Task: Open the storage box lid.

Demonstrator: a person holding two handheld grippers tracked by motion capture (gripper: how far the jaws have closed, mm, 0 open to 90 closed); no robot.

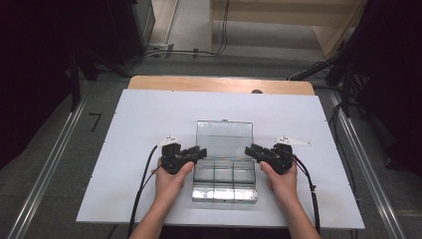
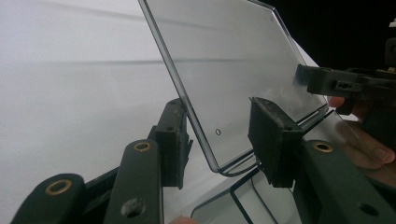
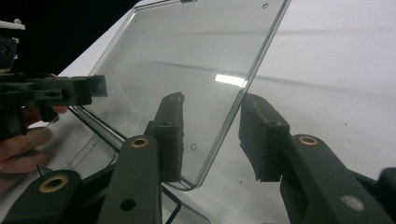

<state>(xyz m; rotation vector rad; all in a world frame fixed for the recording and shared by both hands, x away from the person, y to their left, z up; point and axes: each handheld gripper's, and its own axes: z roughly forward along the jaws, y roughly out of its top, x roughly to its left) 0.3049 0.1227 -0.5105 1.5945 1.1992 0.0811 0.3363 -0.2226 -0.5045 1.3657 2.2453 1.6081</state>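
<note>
Clear compartment box sat mid-bench, lid upright. Left tool and right tool both gaped, straddling opposite lid edges, not clamped. Best pinched evenly, lowered together, avoiding twist.

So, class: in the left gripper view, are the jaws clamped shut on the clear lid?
No: the lid edge stands between the left gripper jaws, with a gap on each side.

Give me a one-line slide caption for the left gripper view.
Left gripper fingers straddle the raised clear lid edge, open, not clamped.
</note>
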